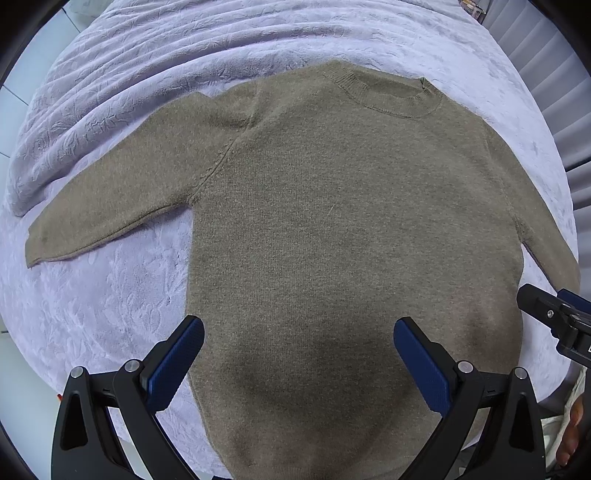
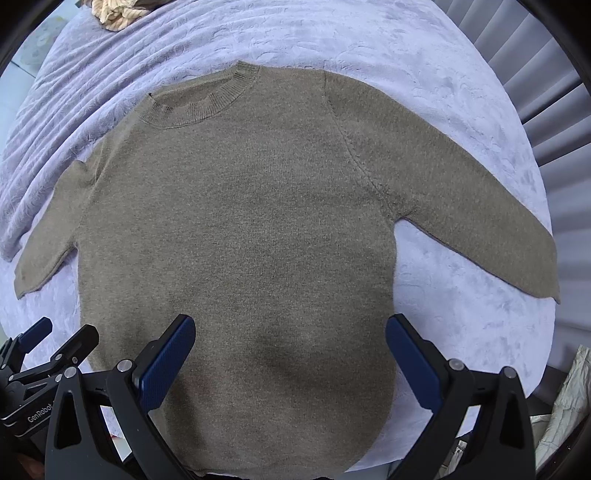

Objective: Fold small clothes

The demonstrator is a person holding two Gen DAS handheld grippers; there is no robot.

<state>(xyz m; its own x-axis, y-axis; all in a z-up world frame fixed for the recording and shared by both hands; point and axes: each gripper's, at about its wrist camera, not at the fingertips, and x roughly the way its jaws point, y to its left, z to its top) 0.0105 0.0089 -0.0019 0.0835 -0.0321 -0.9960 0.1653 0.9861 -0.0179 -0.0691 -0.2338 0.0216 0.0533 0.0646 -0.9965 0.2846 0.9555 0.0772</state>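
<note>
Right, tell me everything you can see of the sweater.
The sweater is a small olive-brown knit, fuzzy like wool, with a ribbed crew collar and raglan-style seams. It lies flat and unfolded on the lavender blanket, collar away from the cameras, hem toward them, both long sleeves spread out and angled toward the hem. The left gripper and right gripper are open over its lower body; whether they touch it cannot be told.

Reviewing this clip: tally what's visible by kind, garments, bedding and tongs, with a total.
Garments: 2, the olive-brown knitted sweater lying flat, and a crumpled yellow striped cloth at the far edge.
Bedding: 1, the lavender embossed blanket.
Tongs: 2, left tongs and right tongs, both open.
Total: 5.
</note>
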